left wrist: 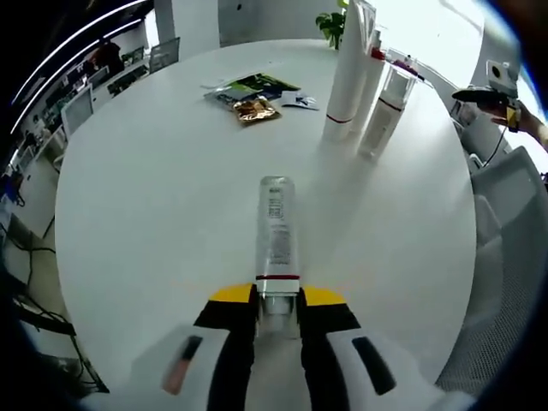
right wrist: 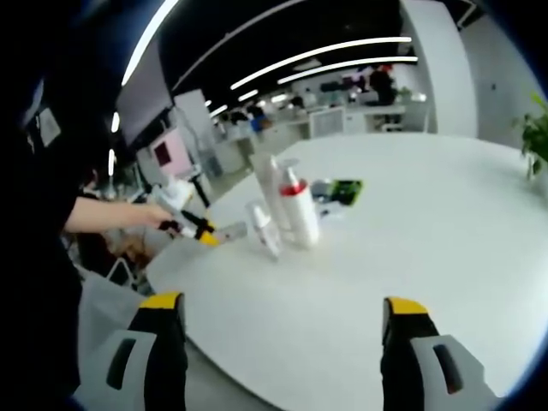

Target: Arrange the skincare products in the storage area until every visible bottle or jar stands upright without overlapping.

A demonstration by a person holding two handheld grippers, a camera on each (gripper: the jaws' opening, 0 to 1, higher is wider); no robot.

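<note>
My left gripper is shut on the cap end of a clear bottle with a red band, which points away from me, level above the white round table. Further back stand a tall white tube, a red-capped bottle and a clear bottle, all upright and close together. In the right gripper view the same group stands near the table's left edge. There the left gripper holds its bottle out sideways. My right gripper is open and wide, with nothing between its jaws.
Several foil sachets lie at the back of the table, also seen as packets behind the bottles. A potted plant stands at the far edge. A chair sits at the right. A person's arm reaches in.
</note>
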